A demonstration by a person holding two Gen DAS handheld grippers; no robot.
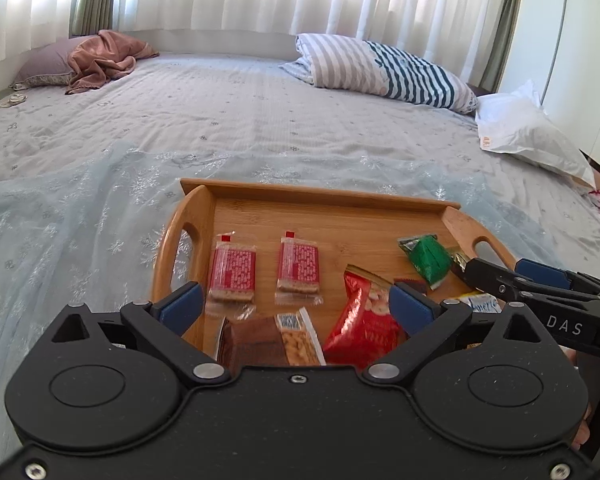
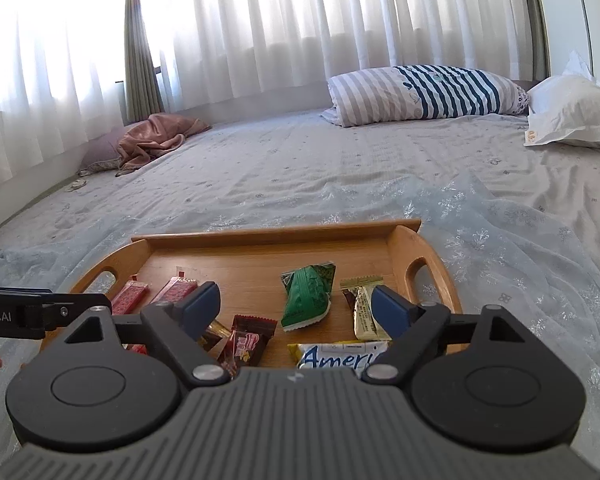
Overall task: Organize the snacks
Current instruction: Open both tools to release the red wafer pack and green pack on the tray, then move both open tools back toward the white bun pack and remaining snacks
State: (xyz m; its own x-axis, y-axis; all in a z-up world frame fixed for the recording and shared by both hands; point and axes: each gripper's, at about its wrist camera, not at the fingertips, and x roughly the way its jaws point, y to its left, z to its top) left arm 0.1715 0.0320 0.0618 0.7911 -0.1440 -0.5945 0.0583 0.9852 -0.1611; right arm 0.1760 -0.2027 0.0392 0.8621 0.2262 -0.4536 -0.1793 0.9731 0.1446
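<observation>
- Your left hand-held gripper (image 1: 296, 300) has a smooth, speckled black body, two round hubs, silver pivot pins and blue pads (image 1: 182, 303).
- Your right hand-held gripper (image 2: 296, 306) has a ribbed grey housing under black linkage arms, with the same blue pads (image 2: 392, 310).
- White lettering runs along each gripper's side: "DAS" and "obot.AI".

Wooden tray (image 1: 320, 196) on bed (image 1: 260, 120) — snack packets inside, left gripper (image 1: 296, 300) fingers apart
</observation>
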